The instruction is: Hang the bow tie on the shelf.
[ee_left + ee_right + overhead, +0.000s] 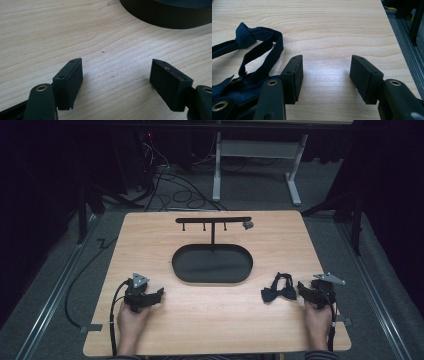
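Both hands resting low on table (210, 310), near edge. Left gripper (116, 82) gaping wide, empty. Right gripper (325, 77) wide too, beside navy bow tie (249, 62).

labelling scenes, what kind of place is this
Probably a lab or studio set up for recording: a lone wooden table on grey carpet, loose cables on the floor behind it, dark surroundings, and a hand-held gripper in each hand.

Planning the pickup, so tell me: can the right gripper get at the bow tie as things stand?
Probably yes. The right gripper rests open on the table right beside the bow tie, nothing between them. In the right gripper view the tie lies beside its jaws, not between, so it must shift sideways.
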`<state>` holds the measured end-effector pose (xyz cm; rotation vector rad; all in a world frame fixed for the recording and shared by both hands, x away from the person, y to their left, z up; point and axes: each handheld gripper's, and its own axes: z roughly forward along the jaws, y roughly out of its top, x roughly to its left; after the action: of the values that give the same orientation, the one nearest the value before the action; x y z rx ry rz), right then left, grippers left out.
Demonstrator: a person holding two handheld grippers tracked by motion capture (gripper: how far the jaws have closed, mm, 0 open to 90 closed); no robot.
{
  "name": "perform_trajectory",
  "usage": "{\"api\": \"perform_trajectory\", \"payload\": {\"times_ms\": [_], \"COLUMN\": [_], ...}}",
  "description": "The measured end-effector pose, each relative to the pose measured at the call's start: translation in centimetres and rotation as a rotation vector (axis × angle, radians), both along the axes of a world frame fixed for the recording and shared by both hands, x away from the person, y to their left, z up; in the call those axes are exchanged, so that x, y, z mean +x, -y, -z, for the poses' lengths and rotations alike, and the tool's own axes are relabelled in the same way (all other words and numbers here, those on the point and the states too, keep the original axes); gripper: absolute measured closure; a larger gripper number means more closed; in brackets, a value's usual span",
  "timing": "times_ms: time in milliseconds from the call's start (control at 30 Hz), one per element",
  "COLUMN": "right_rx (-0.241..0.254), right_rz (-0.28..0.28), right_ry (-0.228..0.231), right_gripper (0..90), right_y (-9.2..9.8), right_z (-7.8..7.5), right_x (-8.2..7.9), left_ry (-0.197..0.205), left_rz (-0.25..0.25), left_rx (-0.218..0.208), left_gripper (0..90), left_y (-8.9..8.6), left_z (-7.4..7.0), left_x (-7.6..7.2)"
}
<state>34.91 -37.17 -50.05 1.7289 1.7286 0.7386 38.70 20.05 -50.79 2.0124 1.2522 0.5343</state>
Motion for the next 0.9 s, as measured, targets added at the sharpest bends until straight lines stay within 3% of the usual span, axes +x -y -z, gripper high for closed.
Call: {"api": "perform_trajectory", "payload": {"times_ms": [667,900], "right_rx": [0.003,0.014], "right_rz": [-0.020,-0.020], "right_ry": [0.000,0.005], "right_gripper": [46.7,52.7], "right_y": [-0.02,0.03], "right_z": [-0.01,-0.04], "right_x": [0.09,0.12], "left_ry": [0.000,0.001], "left_rz": [0.000,-0.002], "left_rx": [0.001,-0.001], "left_gripper": [27.1,27.1], "left_y": [0.01,0.03], "left_z": [-0.01,0.00], "left_x": [0.00,0.00]}}
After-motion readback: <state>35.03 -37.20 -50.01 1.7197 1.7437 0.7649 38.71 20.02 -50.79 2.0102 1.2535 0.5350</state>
